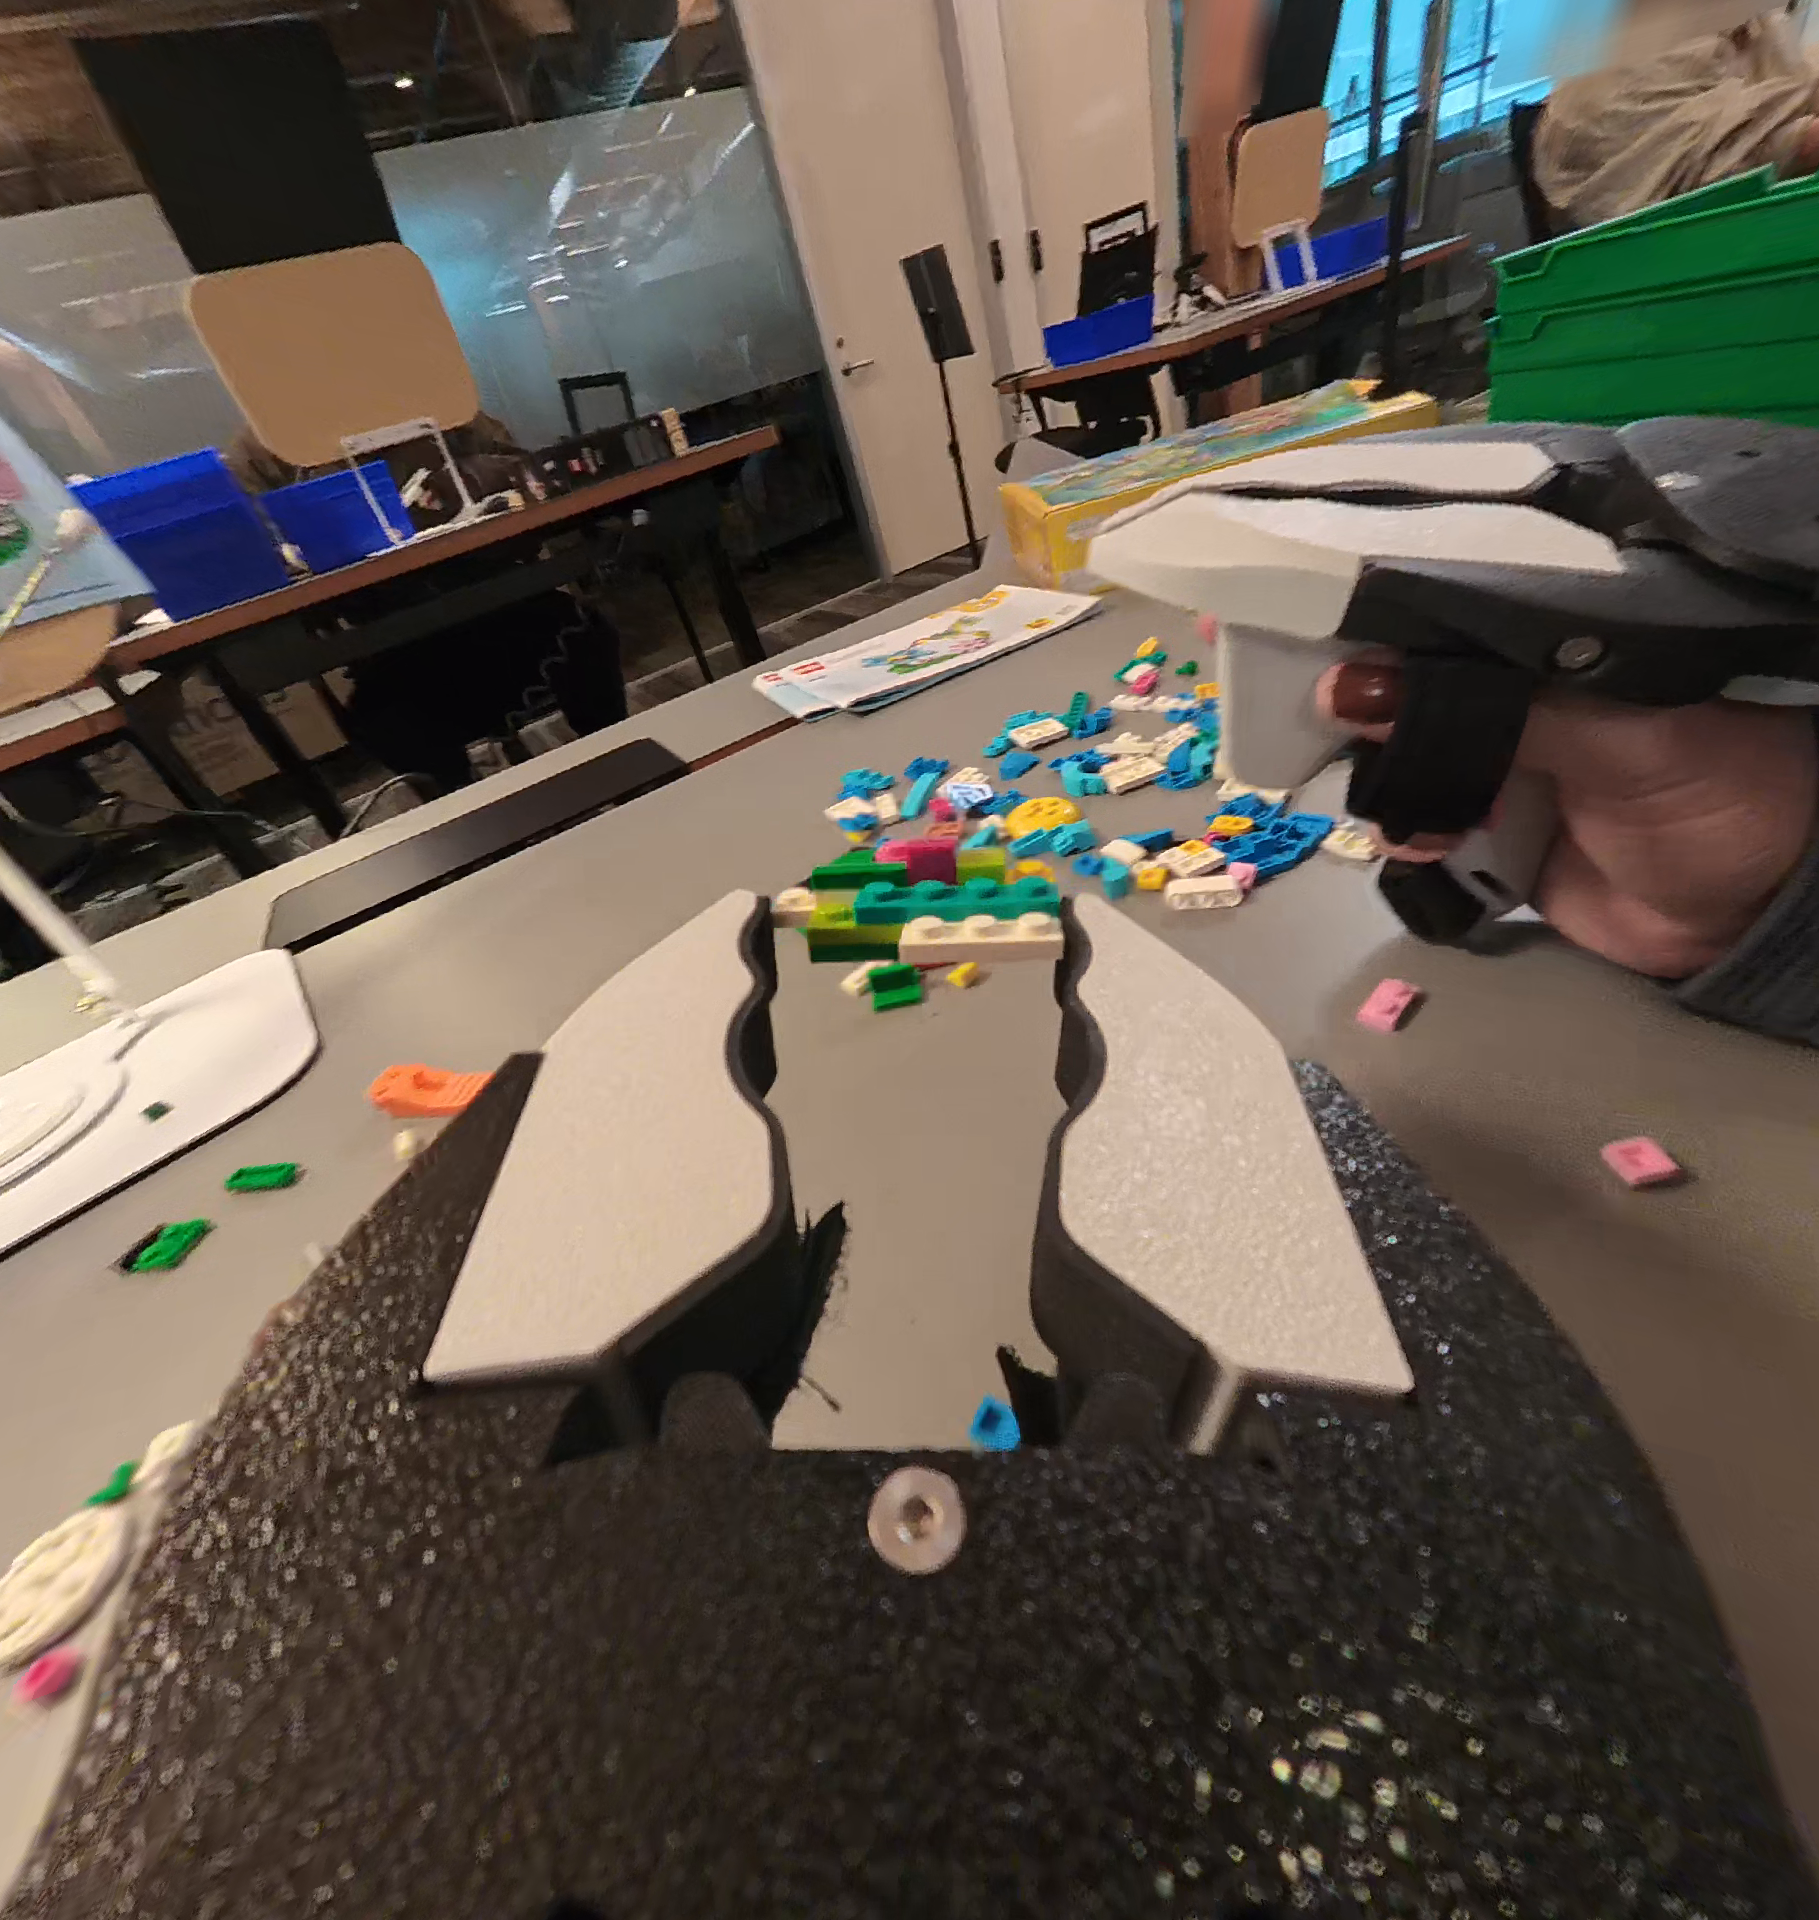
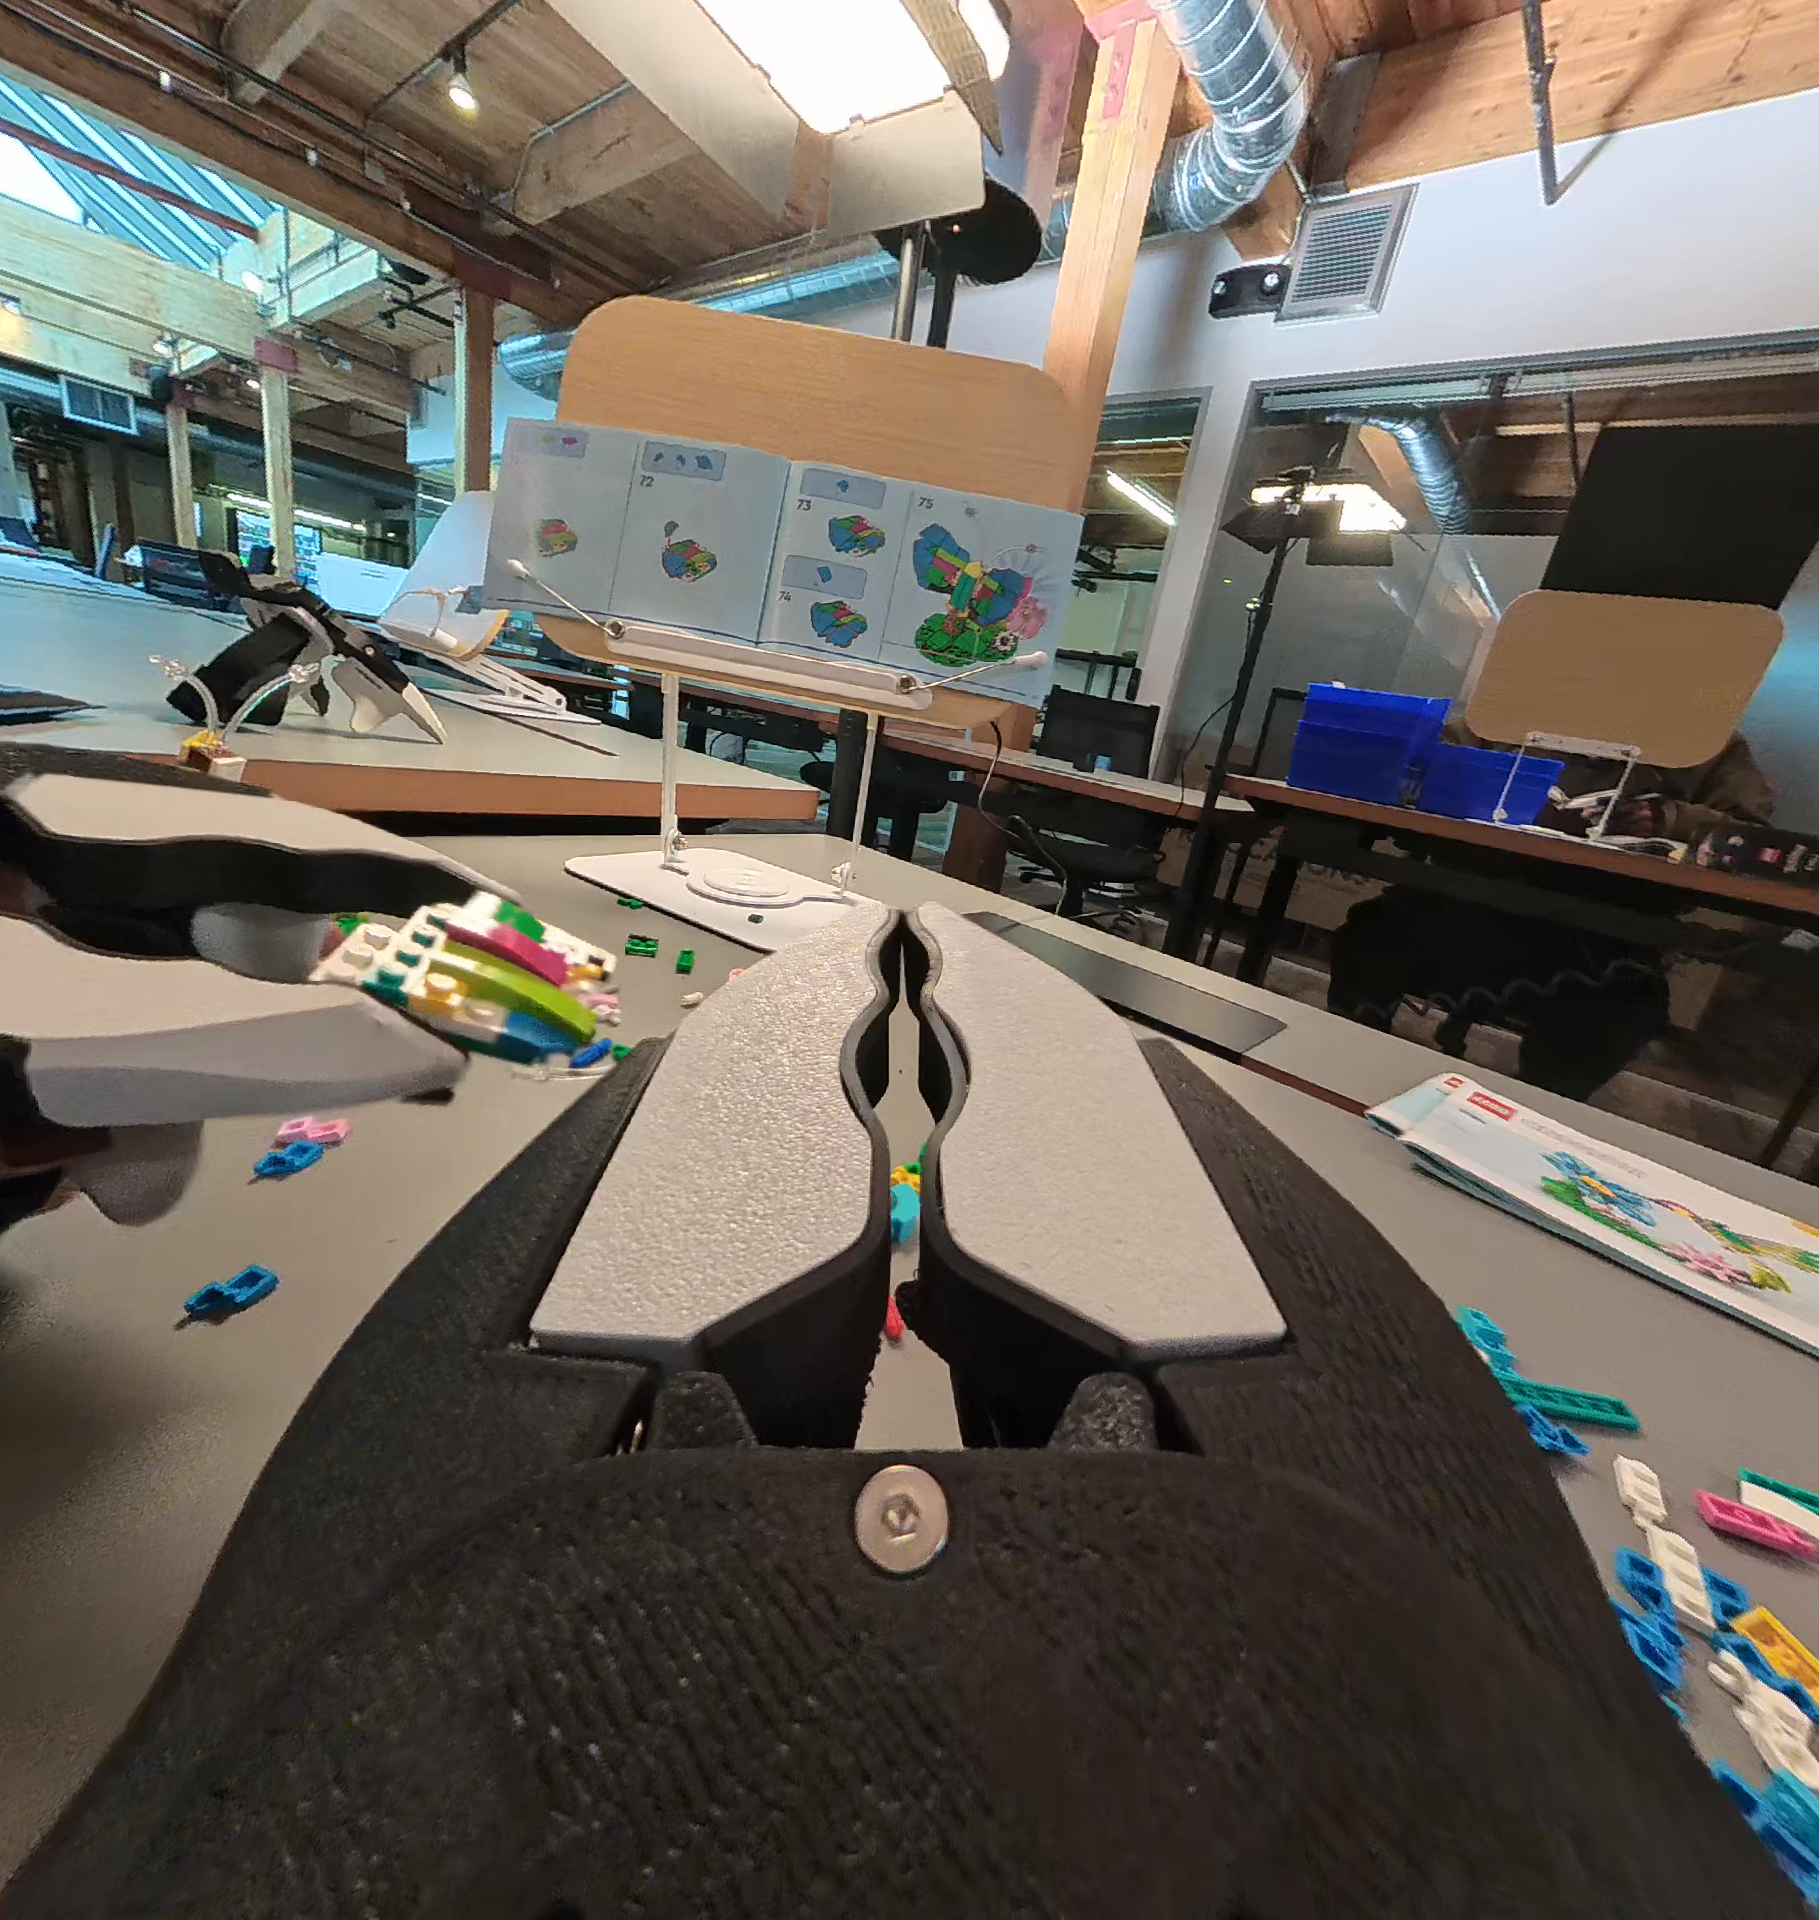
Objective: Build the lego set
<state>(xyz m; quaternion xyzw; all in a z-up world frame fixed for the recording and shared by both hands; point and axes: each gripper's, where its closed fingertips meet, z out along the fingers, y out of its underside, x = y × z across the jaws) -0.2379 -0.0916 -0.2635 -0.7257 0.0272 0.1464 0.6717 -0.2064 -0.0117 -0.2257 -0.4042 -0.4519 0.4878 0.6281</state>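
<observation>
Two grippers: left gripper clamps one brick assembly; right gripper fingers closed, empty.

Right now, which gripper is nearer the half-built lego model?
Left. The left gripper has its fingers around the half-built lego model; the right gripper hovers apart, shut and empty.

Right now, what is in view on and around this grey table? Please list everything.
Partly built multicolour lego model: one, held off the table.
Loose small lego pieces: many, mostly blue, white, pink, scattered on grey table.
Orange plastic wedge tool: one, table left.
Open instruction booklet: one, pale blue, on white stand.
Closed booklet: one, flat on table.
Yellow cardboard box: one, far edge.
Green plastic bins: stacked, far right.
Left gripper: grey fingers, shut on model.
Right gripper: shut, empty, in a hand.
</observation>
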